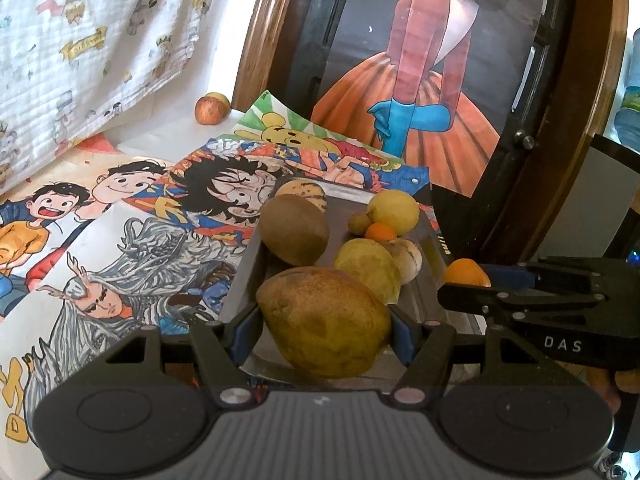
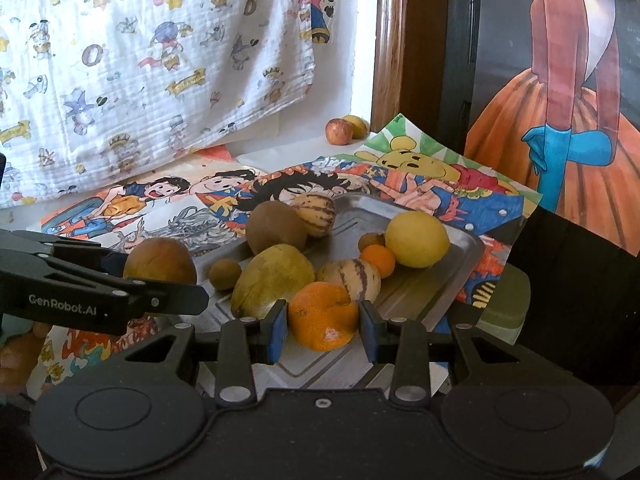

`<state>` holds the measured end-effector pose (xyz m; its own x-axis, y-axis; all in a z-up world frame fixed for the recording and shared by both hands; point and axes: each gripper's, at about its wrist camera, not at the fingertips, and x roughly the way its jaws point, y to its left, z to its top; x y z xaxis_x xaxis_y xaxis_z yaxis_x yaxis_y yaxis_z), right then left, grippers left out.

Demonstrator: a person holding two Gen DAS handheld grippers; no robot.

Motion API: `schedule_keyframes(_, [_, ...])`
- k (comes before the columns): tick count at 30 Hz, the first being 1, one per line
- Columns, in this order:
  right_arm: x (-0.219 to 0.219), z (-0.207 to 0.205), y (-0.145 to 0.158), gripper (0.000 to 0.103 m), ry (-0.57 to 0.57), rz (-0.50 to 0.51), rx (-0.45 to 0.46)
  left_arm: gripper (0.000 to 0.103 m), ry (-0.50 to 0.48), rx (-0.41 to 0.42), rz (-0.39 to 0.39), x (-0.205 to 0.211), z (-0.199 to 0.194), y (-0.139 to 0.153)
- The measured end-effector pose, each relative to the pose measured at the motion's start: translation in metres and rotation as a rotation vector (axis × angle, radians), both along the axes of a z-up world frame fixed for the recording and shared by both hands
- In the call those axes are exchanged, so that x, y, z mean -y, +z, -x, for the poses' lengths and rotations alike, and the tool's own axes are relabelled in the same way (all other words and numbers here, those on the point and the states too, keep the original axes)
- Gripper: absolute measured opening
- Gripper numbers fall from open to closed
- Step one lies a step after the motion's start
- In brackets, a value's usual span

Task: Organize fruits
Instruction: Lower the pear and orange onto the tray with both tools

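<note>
Landmark: metal tray (image 2: 448,280).
Left gripper (image 1: 324,326): jaws clamp the brown-yellow mango (image 1: 324,320), long axis crosswise, over tray's near-left edge.
Right gripper (image 2: 323,330): jaws flank the orange (image 2: 323,316), contact unclear, at tray's near edge.

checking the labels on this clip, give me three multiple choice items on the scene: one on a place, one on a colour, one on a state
1. Where is the apple?
A. on the metal tray
B. off the tray, on the far surface by the printed cloth
C. in the right tool

2. What colour are the tool pads?
A. blue
B. red
C. white

3. What does the left tool hold?
A. nothing
B. a kiwi
C. a yellow-brown mango

Key: 1 B, the apple sits beyond the metal tray, near the printed cloth. 2 A, blue pads flank the orange in the right tool. 3 C, both pads press the mango.
</note>
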<state>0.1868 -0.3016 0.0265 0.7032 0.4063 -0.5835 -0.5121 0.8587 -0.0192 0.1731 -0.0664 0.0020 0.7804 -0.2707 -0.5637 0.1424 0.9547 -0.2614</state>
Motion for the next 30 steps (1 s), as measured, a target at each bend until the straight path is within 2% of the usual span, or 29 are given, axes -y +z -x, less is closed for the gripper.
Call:
schedule_keyframes(11, [0.004,0.002,-0.015,0.04,-0.013,0.008,-0.031,0.07,-0.041,-0.039,-0.027,0.008,-0.008,-0.006])
schedule_keyframes(20, [0.008,-0.002,-0.016,0.04,-0.028,0.03,-0.008,0.07,-0.092,-0.064,-0.066,0.021,-0.019,-0.009])
schedule_keyframes(30, [0.011,-0.017,-0.02,0.04,-0.044,0.042,-0.002,0.07,-0.076,-0.083,-0.067,0.02,-0.034,-0.013])
